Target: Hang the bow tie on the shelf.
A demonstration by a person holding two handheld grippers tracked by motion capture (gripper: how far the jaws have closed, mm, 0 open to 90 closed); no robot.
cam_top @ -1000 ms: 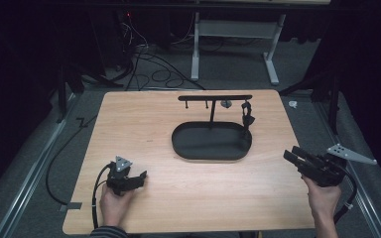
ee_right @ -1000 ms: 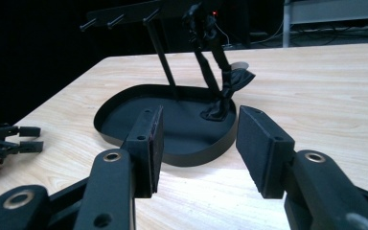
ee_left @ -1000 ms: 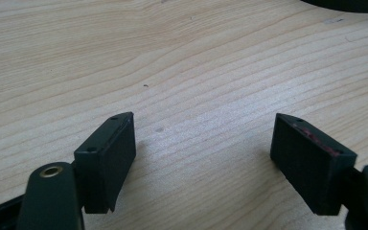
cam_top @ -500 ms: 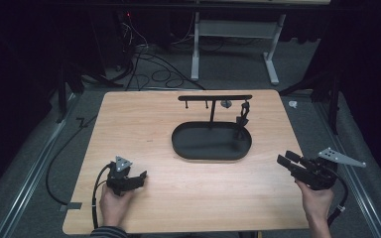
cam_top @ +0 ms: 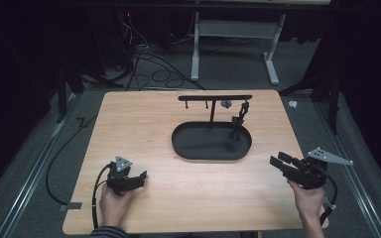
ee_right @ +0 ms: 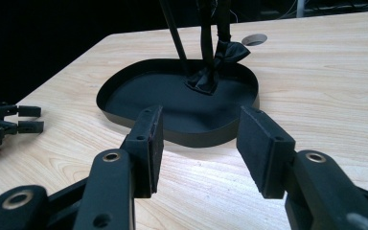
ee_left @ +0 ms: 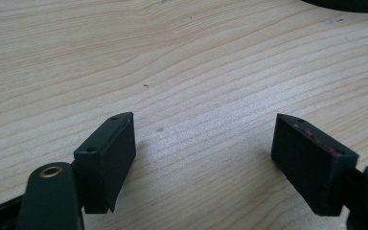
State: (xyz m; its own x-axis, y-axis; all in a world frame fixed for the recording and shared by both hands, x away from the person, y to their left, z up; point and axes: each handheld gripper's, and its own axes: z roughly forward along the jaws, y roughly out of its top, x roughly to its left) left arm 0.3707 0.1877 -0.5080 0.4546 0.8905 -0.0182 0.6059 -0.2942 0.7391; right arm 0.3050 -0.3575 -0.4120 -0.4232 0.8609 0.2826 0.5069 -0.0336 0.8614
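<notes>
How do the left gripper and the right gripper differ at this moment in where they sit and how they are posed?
The left gripper sits low over the table at its near left, while the right gripper hangs at the near right edge. The left gripper points right, the right gripper points left toward the black tray. The left gripper's jaws look wider apart than the right gripper's. Both are open and hold nothing.

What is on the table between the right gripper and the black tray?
Nothing. In the right gripper view, bare wood runs from the right gripper to the black tray; its fingers stand open and empty.
</notes>
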